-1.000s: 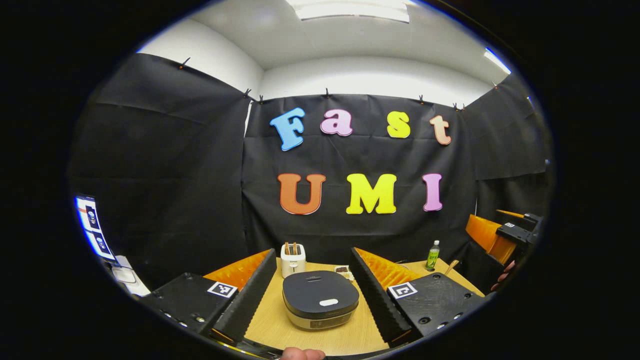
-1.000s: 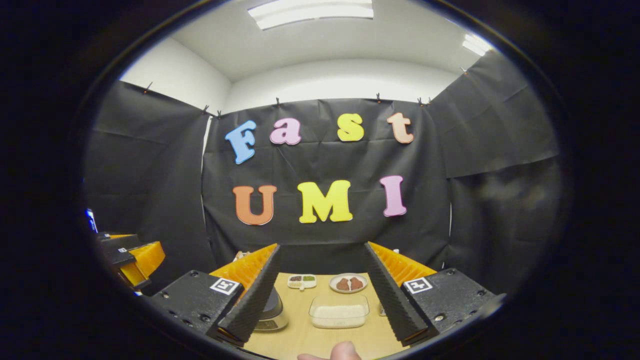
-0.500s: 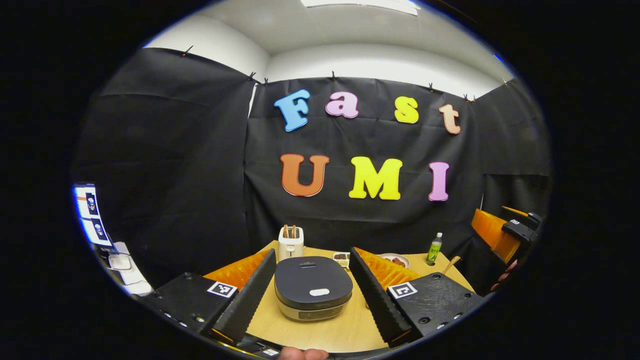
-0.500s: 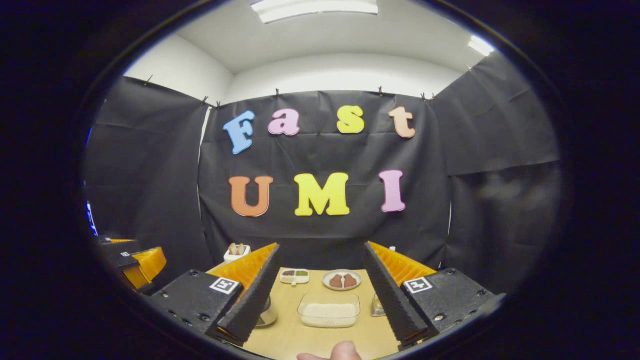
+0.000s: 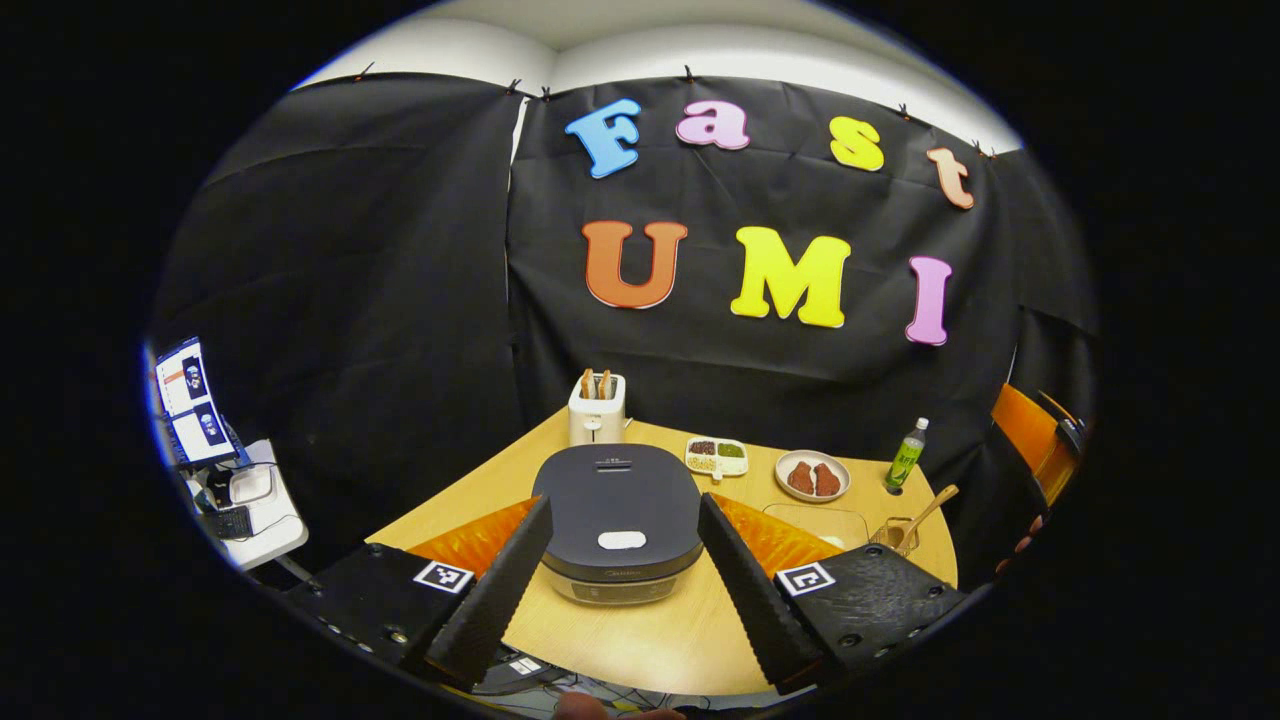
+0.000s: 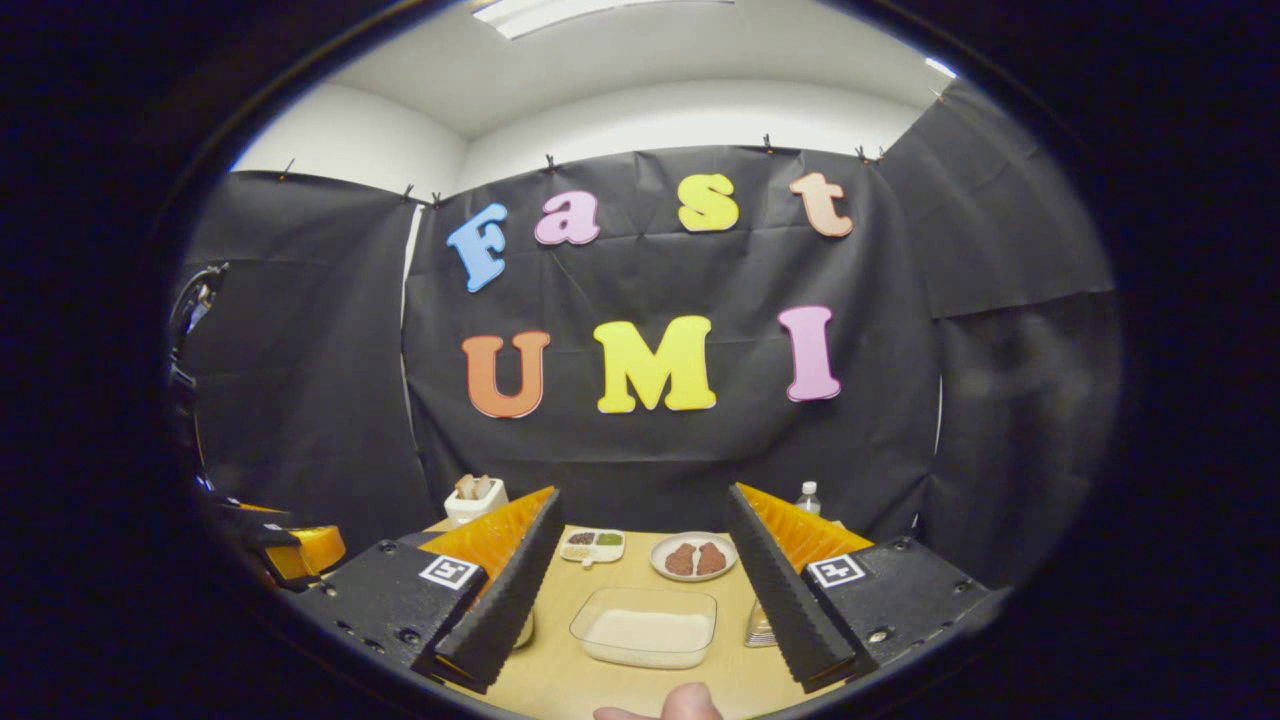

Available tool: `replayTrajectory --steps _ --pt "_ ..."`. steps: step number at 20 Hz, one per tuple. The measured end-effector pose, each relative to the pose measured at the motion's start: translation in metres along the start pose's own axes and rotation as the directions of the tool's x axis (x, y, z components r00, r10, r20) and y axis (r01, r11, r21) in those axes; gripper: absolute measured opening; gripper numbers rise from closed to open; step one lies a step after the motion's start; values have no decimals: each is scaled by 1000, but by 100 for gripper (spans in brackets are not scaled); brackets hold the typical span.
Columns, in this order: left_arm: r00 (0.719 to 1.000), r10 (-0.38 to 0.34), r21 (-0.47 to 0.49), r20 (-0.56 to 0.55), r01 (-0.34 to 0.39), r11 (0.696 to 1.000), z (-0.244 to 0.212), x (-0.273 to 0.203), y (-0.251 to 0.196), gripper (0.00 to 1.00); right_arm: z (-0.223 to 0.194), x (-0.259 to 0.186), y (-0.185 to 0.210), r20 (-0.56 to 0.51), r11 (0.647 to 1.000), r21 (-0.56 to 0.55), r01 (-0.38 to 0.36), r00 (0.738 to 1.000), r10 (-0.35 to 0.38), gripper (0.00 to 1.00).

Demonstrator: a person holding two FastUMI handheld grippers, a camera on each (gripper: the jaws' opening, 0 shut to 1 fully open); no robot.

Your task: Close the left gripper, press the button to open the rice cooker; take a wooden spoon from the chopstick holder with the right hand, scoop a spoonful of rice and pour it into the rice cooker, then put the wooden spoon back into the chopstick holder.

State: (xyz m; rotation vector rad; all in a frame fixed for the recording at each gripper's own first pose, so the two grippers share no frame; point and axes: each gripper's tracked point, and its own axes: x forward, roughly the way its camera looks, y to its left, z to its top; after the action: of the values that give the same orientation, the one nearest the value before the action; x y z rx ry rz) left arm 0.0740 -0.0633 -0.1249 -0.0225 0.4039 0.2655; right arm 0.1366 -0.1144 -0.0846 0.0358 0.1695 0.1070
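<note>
Fingers of our left gripper (image 5: 622,580) stand wide apart, holding nothing, framing the shut rice cooker (image 5: 617,522), whose pale lid button (image 5: 621,540) lies straight ahead between them.

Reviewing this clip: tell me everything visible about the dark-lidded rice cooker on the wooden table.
The dark-lidded rice cooker is a low, rounded-square appliance with a matte dark lid over a paler, metallic-looking base. The lid is shut and carries a small white oval button near its front edge and a slot-like vent toward the back. It sits upright on the wooden table, in front of a white toaster, framed between the left gripper fingers, which are spread and not touching it.
</note>
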Motion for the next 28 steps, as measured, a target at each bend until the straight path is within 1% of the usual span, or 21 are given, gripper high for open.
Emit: replayTrajectory --steps 2,4,5,7,8,9,10,11,12,14,15,18,19,21,25,27,28 --pt "999 16 -2 -35 -16 1000 -8 10 -6 95 -10 20 -9 2 1000 4 -29 1000 29 100" --pt "996 33 14 -86 -32 999 -19 21 -11 90 -23 39 -17 -42 999 -22 -42 998 41 100" --pt "994 31 22 -102 -28 999 -23 25 -12 83 -24 44 -18 -47 998 -10 -55 997 55 100" --pt "989 27 38 -146 -22 999 -27 38 -17 80 -17 52 -22 -29 998 6 -61 998 62 100" --pt "985 48 54 -163 -40 998 -30 45 -12 61 -18 54 -26 -31 998 7 -59 998 59 100" --pt "982 52 59 -180 -42 997 -32 52 -10 23 -20 56 -28 -32 998 10 -64 997 64 100" --pt "978 55 55 -202 -45 997 -35 60 -9 8 -22 58 -32 -30 998 6 -62 998 62 100" --pt "973 46 43 -228 -37 998 -39 65 -10 1 -23 61 -39 -31 999 -5 -54 998 54 100" --pt "965 31 27 -262 -24 999 -45 70 -11 2 -26 63 -48 -36 999 -12 -40 999 40 100" --pt "942 29 7 -333 -28 1000 -58 81 -10 2 -28 65 -67 -40 1000 3 -7 999 8 100" --pt "925 33 11 -379 -31 999 -71 91 -3 0 -28 66 -76 -42 1000 13 8 999 -7 100" --pt "890 0 -40 -456 -20 999 -88 109 -5 0 -29 65 -94 -46 999 4 37 998 -37 100" --pt "879 -7 -46 -476 -18 999 -90 113 -2 0 -27 65 -102 -38 998 -11 57 998 -57 100" --pt "868 -10 -45 -496 -14 999 -91 121 6 0 -28 66 -120 -37 995 -29 92 995 -93 100" --pt "850 -29 -77 -526 -14 997 -95 133 11 0 -41 63 -138 -75 991 -4 137 988 -137 100" --pt "848 -16 -68 -530 -24 997 -97 139 17 0 -43 61 -142 -78 989 4 147 986 -146 100" --pt "841 -20 -67 -541 -20 998 -99 140 16 0 -45 62 -142 -79 989 4 146 986 -146 100"
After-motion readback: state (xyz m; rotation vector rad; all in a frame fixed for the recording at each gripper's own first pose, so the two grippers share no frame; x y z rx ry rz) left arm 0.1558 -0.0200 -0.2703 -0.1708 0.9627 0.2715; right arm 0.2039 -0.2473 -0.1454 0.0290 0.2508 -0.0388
